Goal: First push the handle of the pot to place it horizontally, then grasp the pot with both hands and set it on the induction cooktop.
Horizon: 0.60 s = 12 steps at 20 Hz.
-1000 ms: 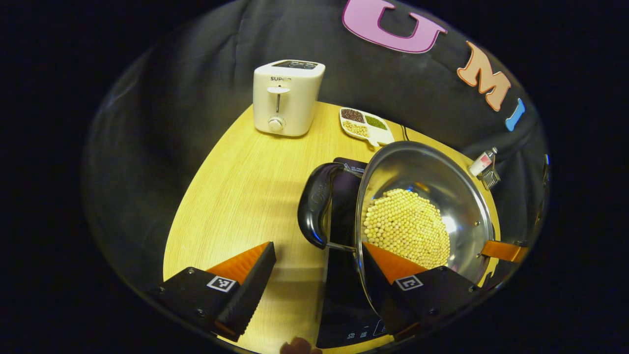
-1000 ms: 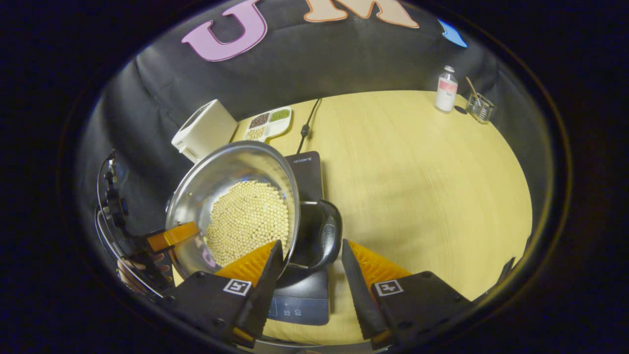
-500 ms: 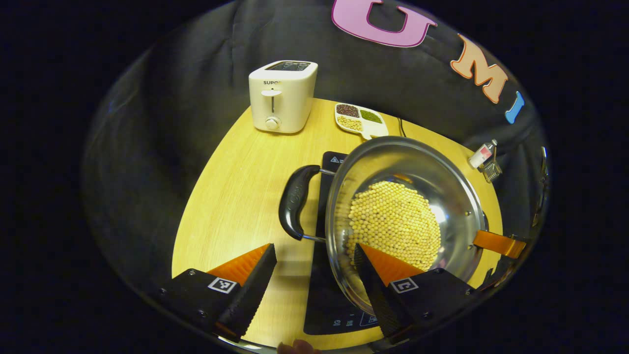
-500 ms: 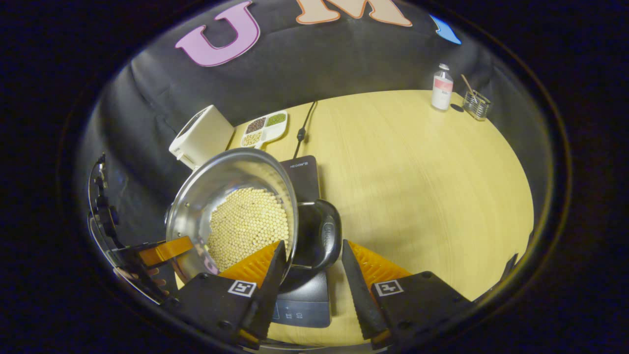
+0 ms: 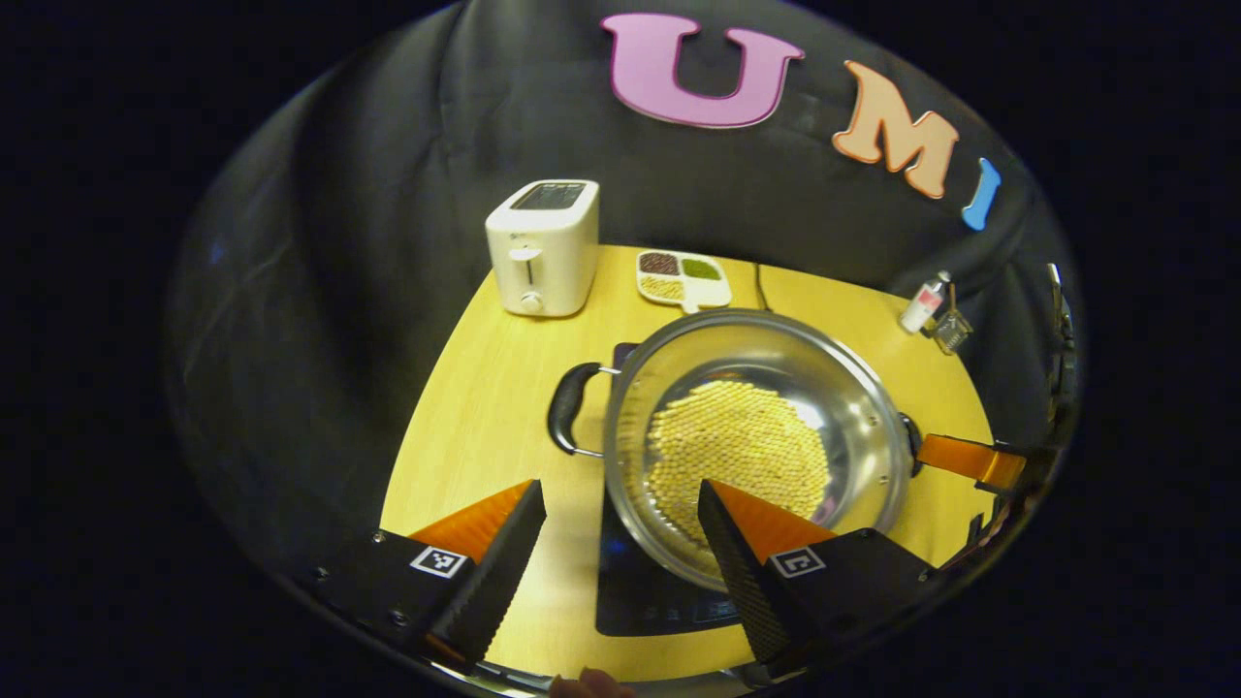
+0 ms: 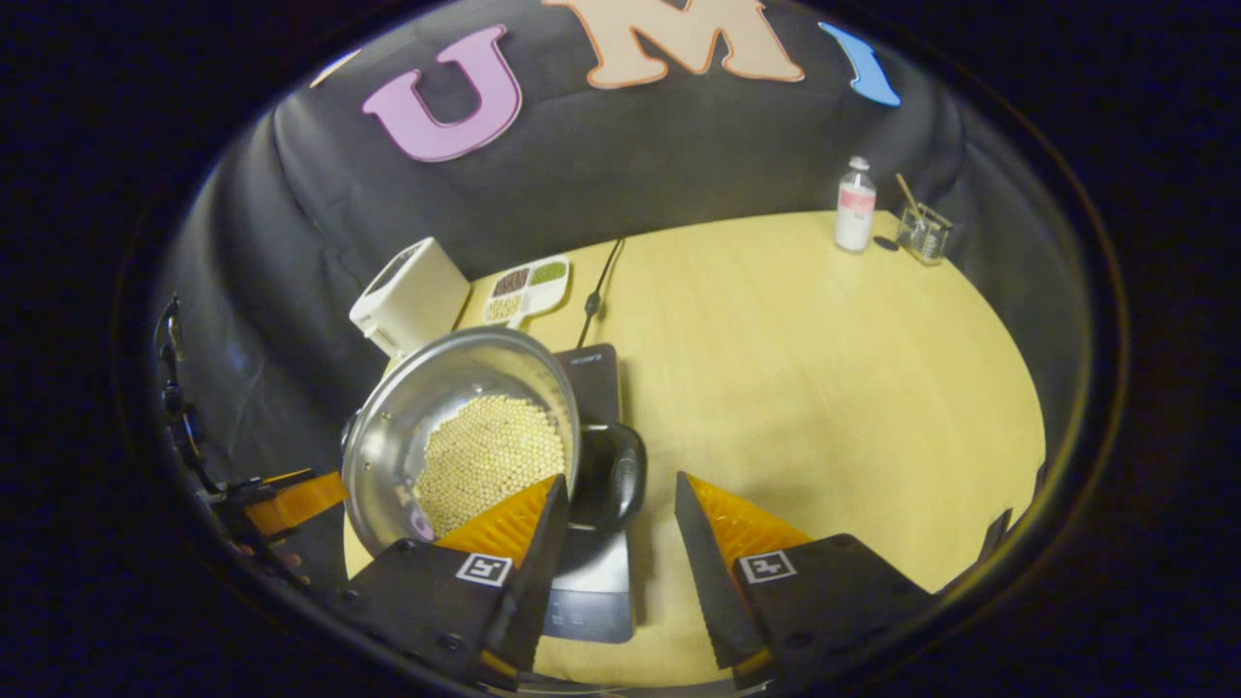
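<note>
Pot (image 5: 756,436) of beans sits on induction cooktop (image 6: 593,582); left gripper (image 5: 620,553) and right gripper (image 6: 613,543) both spread apart, gripping nothing. Risk: pot off-centre, stray finger nudges handle (image 6: 611,475), beans spill.

A mock kitchen booth: toaster (image 5: 541,249), induction cooktop (image 6: 593,388) on a wooden table (image 6: 824,388).

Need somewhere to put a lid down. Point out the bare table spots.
Widest bare table lies between cooktop and bottle. A narrower strip runs from toaster to the pot handle. Crowded: pot, cooktop, bean tray.
</note>
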### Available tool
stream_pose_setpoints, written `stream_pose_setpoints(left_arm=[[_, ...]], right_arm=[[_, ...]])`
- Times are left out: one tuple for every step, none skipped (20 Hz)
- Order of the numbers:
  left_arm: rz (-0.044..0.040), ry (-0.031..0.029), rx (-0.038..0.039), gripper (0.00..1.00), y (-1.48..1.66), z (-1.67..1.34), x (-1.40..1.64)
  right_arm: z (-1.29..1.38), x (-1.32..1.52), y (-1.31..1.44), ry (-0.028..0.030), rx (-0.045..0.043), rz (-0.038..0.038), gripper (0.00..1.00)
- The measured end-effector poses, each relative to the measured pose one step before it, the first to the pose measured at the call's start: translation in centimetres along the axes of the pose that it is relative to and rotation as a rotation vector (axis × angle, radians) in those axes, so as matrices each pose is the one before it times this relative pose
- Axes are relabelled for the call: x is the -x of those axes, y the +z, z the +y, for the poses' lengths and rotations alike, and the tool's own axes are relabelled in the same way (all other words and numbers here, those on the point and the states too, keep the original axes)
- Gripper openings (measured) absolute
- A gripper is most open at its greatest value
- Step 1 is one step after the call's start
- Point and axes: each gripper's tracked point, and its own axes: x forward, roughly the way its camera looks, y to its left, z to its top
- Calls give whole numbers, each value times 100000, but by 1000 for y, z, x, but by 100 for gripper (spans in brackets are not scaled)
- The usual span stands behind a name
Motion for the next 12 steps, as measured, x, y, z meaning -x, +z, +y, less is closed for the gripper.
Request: stream_pose_setpoints(left_arm=[[-3710, -3182, -311, 97, 643, -1658, 794], [-3152, -2756, -138, 98, 669, -1411, 502], [-3559, -2186, -287, 98, 677, -1484, 732], [-3385, -712, -320, 97, 713, -1273, 736], [-3844, 391, -97, 97, 1017, -1026, 806], [-4690, 729, 474, 98, 1174, -1132, 944], [-5558, 800, 838, 98, 1276, -1511, 1009], [-5236, 912, 1006, 97, 1106, -1447, 1118], [-4053, 957, 786, 96, 896, -1802, 979], [-3784, 434, 230, 96, 672, -1723, 1111], [-4158, 230, -648, 97, 840, -1410, 2046], [-4023, 1448, -1263, 96, 660, -1483, 1592]], right_arm=[[-1114, 1170, 629, -1860, 2915, -3860, 65], [-922, 1022, 564, -743, 2611, -3192, 70], [-913, 1019, 729, -134, 2988, -3346, 66], [-796, 906, 463, 557, 2791, -2561, 66], [-682, 932, 516, 1531, 1994, -2032, 66], [-346, 949, 639, 2195, 991, -2712, 66], [-689, 991, 943, 2141, 667, -3305, 67], [-834, 1161, 980, 1818, 1406, -2770, 67], [-1162, 1307, 925, 1478, 1537, -2994, 67], [-1114, 1227, 1221, 1040, 648, -4283, 67], [-1294, 918, 1157, -58, -406, -4403, 72], [-1209, 820, 897, 96, -910, -3440, 70]])
